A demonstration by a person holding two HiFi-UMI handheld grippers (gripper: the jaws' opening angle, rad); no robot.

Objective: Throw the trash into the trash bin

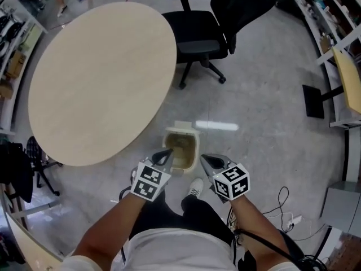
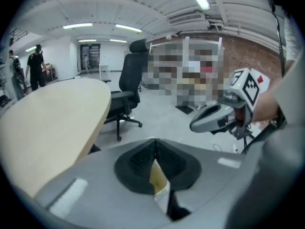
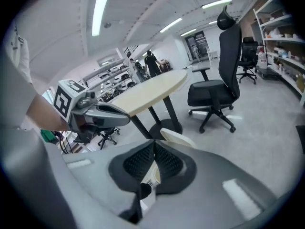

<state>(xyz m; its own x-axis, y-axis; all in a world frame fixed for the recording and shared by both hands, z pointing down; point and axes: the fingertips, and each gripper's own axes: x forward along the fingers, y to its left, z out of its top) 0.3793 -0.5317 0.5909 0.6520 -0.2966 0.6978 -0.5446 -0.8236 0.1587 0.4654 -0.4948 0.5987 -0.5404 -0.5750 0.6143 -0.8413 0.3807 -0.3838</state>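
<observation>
Left gripper (image 1: 165,154) and right gripper (image 1: 205,158) hang over the open bin (image 1: 196,148), fingers clenched on nothing. Desk (image 1: 101,78) bare. Trash looks binned; little seems left.

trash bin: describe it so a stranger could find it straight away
Find the round beige table; on the floor off its near edge, by the person's feet, stands the trash bin. It is the only small cream square tub, open-topped, unlike the black office chair.
</observation>
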